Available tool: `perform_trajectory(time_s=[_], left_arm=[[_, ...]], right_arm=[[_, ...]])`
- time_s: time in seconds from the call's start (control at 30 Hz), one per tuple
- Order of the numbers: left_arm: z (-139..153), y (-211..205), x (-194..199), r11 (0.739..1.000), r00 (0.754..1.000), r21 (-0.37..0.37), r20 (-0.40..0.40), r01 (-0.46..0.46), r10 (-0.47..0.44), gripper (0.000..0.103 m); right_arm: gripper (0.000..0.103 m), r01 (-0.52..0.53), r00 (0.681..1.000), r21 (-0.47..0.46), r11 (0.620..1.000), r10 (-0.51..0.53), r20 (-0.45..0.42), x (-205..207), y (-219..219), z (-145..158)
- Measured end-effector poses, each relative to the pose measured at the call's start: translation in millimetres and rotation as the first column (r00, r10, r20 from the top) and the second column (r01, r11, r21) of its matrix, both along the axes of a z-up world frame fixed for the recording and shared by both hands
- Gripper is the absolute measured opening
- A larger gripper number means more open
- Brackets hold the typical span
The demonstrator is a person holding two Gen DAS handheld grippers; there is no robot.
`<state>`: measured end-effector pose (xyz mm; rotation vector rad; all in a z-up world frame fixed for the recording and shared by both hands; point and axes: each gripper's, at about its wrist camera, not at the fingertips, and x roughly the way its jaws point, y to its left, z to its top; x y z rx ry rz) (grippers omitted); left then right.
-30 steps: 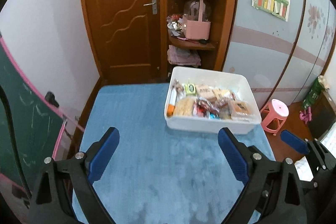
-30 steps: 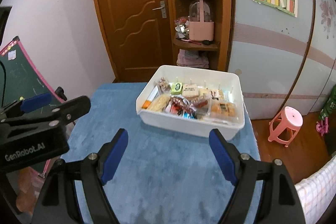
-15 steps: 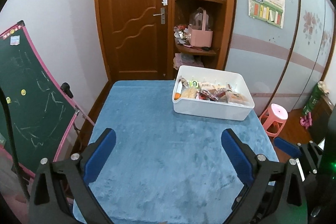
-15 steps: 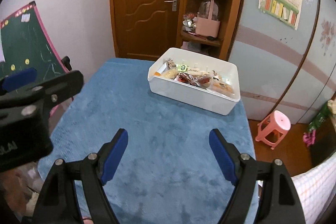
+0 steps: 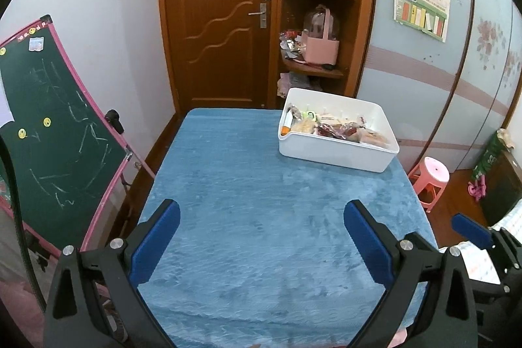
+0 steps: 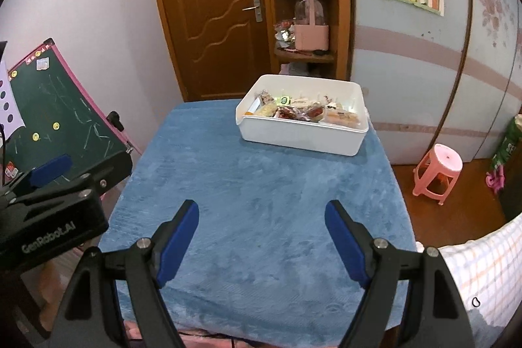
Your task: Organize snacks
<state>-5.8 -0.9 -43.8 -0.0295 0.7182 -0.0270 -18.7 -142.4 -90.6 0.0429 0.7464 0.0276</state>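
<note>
I had both tongs, left and right, wide open, empty; snack bin at 1 o'clock.

White bin, blue cloth

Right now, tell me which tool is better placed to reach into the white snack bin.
Right, marginally. The right tool is open and empty, and the white snack bin sits nearly straight ahead; from the left tool it lies off to the right.
</note>
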Motion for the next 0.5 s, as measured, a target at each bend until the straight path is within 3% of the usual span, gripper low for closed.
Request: perform_trajectory(time_s=[0.5], left_arm=[[-3.2, -5.1, -12.3, 0.998, 0.998, -0.008, 0.016, 0.062, -0.062, 0.101]], right_arm=[[0.081, 0.057, 0.998, -0.029, 0.998, -0.057, 0.016, -15.1, 2.1, 0.4]])
